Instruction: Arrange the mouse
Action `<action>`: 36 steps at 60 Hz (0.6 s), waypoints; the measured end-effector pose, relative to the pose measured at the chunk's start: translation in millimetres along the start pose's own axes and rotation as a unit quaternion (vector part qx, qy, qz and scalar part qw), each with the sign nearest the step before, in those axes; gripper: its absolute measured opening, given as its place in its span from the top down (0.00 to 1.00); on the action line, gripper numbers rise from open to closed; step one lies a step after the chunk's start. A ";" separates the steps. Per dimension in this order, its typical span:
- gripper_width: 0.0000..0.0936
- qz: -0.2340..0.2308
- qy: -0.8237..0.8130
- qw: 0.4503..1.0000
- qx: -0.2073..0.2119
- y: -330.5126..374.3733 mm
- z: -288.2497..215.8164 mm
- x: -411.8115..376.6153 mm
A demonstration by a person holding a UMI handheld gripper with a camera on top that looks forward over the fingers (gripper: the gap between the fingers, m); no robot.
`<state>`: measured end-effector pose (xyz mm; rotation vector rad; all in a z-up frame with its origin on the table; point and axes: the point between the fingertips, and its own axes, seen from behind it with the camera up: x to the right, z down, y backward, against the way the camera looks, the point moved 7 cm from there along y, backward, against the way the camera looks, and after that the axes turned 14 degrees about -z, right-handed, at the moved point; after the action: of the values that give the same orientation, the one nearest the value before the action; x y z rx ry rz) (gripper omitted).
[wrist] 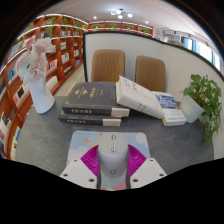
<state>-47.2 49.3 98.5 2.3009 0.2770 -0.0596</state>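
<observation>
**Jaws grip the white mouse above a grey surface**

The jaws (113,165) are clenched on a white mouse (114,148), which stands between the 2 magenta pads (95,159) with both of them pressing its sides. The mouse sits upright in the grasp, its narrow end pointing forward toward the books, and it hides part of the grey surface (45,140) behind it.

Just beyond the mouse lies a stack of 2 dark books (93,102), spines facing the jaws, with pale lettering too small to read. Beside the stack, to its right, an open book (146,101) lies with its white pages fanned, leaning against the dark books. A green potted plant (205,98) stands further right, near the edge of the surface.

On the other side, left of the stack, a white vase (42,90) holds pale pink flowers (38,52). Behind the surface a light partition wall (150,45) rises, and 2 brown chair backs (128,70) show against it. Red bookshelves (55,45) filled with books run along the far left.
</observation>
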 end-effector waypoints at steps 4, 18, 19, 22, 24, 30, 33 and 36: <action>0.65 -0.003 -0.006 1.000 -0.019 -17.2 20.6 1.0; 0.64 -0.021 -0.032 0.999 -0.024 -37.2 44.5 1.4; 0.64 -0.021 -0.032 0.999 -0.025 -37.7 44.9 1.5; 0.62 -0.022 -0.035 0.999 -0.024 -39.2 44.4 1.7; 0.59 -0.022 -0.037 0.999 -0.024 -39.4 43.8 1.7; 0.50 -0.022 -0.034 0.999 -0.027 -39.9 43.9 2.1; 0.46 -0.025 -0.027 0.999 -0.036 -39.7 43.6 1.3; 0.36 -0.021 -0.021 0.998 -0.051 -38.0 43.4 2.2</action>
<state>-51.4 42.7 41.3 2.1907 0.2995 -0.1118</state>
